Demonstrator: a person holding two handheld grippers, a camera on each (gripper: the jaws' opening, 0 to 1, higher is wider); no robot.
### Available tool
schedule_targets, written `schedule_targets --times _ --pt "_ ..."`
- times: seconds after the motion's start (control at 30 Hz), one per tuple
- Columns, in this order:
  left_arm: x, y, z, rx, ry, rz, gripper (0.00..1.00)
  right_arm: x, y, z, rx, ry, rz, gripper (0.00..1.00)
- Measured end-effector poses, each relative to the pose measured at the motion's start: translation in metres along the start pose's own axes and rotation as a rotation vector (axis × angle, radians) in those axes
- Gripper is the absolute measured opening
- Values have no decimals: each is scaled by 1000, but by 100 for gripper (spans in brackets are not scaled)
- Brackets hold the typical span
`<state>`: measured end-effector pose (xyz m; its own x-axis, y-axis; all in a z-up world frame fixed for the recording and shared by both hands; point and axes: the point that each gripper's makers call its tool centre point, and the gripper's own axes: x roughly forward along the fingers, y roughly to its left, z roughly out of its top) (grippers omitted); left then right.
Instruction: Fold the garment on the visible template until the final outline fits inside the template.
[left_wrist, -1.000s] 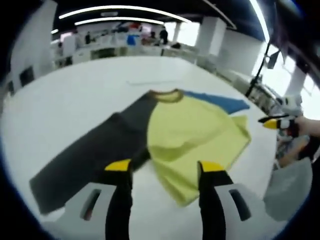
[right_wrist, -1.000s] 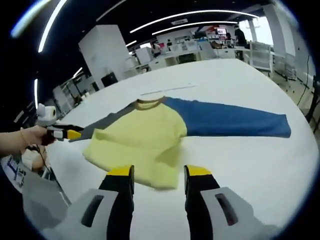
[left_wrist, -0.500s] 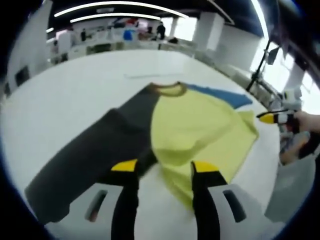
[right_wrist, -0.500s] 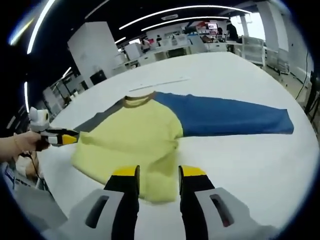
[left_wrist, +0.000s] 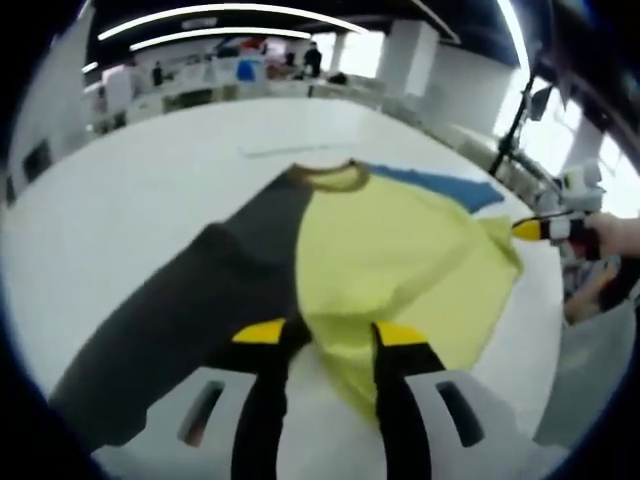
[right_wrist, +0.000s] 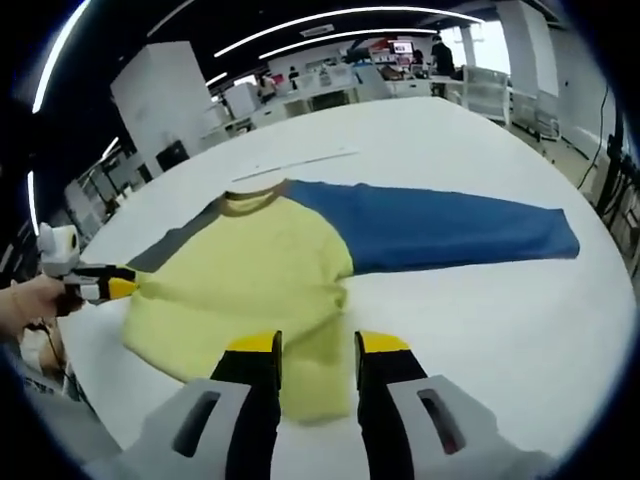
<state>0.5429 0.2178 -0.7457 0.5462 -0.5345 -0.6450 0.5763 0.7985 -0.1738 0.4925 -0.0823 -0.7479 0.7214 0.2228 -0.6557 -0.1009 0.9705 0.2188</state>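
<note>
Your shirt lies spread on the tabletop, sleeves out to both sides. Both grippers, left and right, hover open-jawed at its hem, nothing gripped. Next, I judge, pinch the hem and start folding.

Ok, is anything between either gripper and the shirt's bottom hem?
Nothing visible. The left gripper and right gripper each have open jaws on either side of the hem of the yellow shirt body, on the bare white table.
</note>
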Motion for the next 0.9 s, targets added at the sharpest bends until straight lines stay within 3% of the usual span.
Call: schedule_targets --times 0.67,0.77,0.83,0.9 --pt "8 -3 -5 7 27 -29 19 10 -1 2 -19 11 -13 15" --pt "9 -3 -4 6 23 -28 11 10 0 3 -24 5 1 5" --pt "8 -4 -2 -6 13 -33 0 10 1 4 -28 -4 11 3" --pt "8 -4 -2 -9 13 -36 0 10 2 4 -35 -8 15 3"
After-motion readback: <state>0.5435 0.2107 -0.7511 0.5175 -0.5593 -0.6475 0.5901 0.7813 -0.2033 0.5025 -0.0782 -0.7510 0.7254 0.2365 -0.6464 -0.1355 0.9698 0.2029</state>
